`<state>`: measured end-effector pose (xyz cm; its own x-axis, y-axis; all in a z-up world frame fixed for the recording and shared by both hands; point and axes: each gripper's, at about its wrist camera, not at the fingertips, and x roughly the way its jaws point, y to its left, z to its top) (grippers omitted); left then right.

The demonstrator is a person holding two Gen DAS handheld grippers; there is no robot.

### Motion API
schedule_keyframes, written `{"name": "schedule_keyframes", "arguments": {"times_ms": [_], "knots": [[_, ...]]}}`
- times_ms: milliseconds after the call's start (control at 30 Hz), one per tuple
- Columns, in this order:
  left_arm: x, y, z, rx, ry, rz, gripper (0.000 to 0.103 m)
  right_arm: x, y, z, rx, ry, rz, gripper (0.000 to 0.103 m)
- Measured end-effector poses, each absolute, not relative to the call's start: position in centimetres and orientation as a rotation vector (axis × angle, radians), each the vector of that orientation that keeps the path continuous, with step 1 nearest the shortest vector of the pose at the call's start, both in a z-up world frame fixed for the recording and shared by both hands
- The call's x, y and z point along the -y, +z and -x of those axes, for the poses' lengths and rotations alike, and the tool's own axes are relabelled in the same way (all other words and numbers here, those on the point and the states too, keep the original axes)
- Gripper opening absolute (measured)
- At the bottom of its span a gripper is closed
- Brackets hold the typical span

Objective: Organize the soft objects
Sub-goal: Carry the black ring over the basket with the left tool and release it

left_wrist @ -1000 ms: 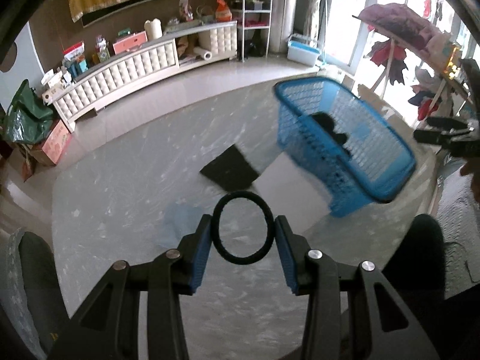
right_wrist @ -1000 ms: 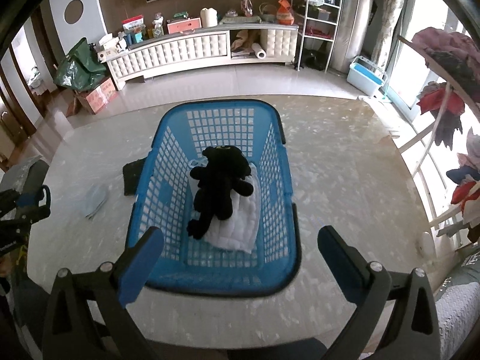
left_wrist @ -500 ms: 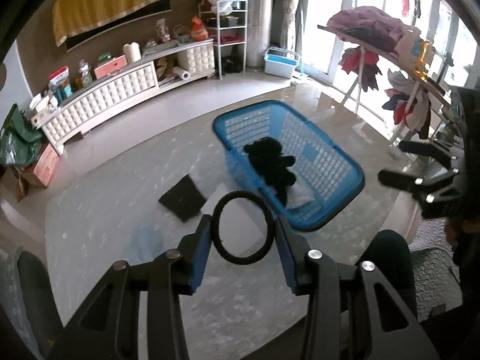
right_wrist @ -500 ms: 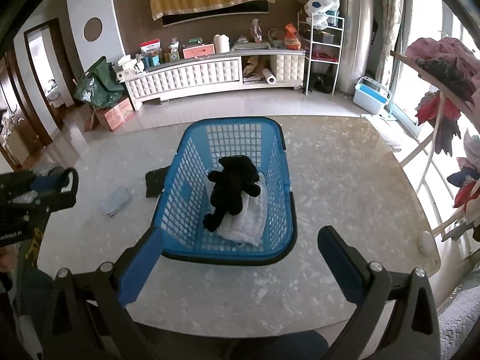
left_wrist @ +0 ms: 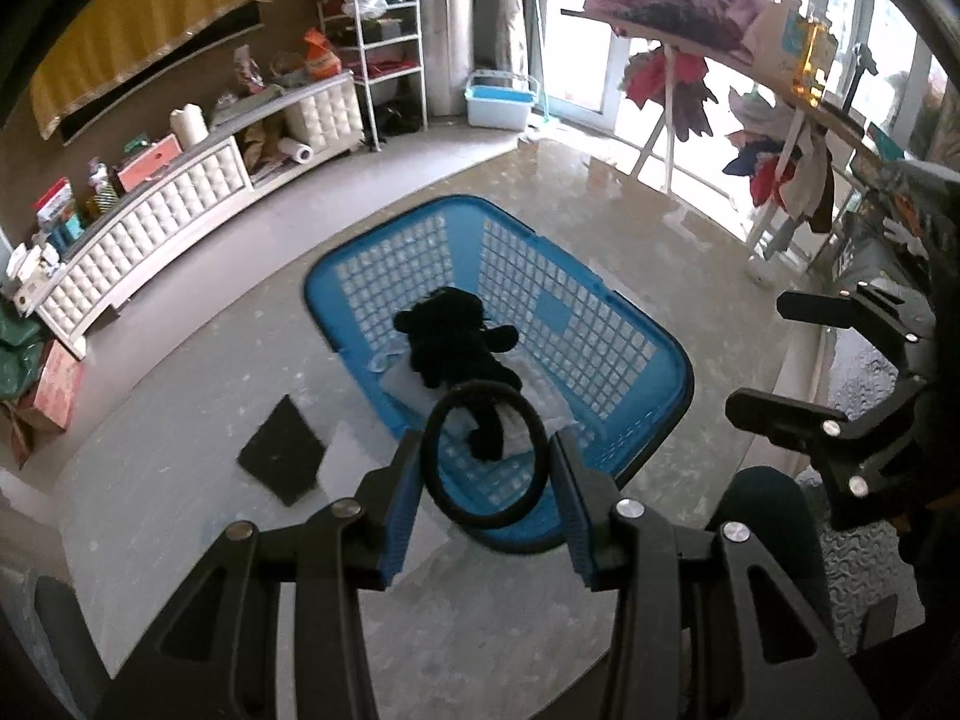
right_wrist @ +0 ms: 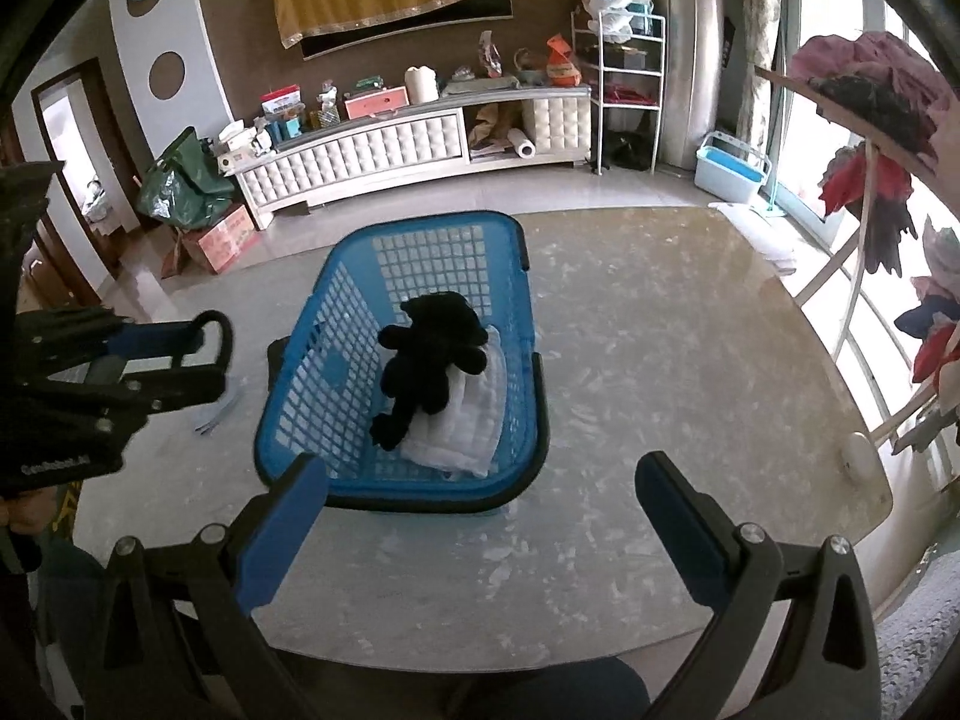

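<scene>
Since a second ago my left hand-held gripper (left_wrist: 485, 483) has swung across the surface (right_wrist: 630, 360), so the blue basket (left_wrist: 600, 324), then off to the right of its view, now lies straight ahead under its fingers. Its blue pads are clamped on a black hair tie (left_wrist: 483, 455), a ring held upright between them, hanging above the basket's near corner.

My right hand-held gripper (right_wrist: 480, 507) has its jaws wide apart with nothing between them, just short of the basket's near rim. At the left edge of the right wrist view I see the left tool from the side, with white lettering on its body that looks like "GeoRobot.AI", though it is too small for me to be sure.

Inside the basket a black plush toy (right_wrist: 429, 354) lies on a folded white cloth (right_wrist: 462, 426). Left of the basket, on the surface, sits a dark square pad (left_wrist: 282, 450), and beside it a pale blue item (right_wrist: 216, 414).

Beyond the basket, across the floor, runs a white tufted cabinet (right_wrist: 384, 150) with boxes and bottles on top; their labels are too small for me to read. Right of the basket stands a drying rack (left_wrist: 720, 60) hung with clothes.
</scene>
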<state>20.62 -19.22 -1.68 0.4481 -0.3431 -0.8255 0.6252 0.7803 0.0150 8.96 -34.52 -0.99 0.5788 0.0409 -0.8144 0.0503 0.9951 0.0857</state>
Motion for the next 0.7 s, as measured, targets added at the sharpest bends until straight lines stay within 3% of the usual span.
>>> {"name": "schedule_keyframes", "arguments": {"times_ms": [700], "knots": [[25.9, -8.0, -25.4, -1.006, -0.727, -0.455, 0.039, 37.5, -3.3, -11.1, -0.956, -0.035, -0.127, 0.103]]}}
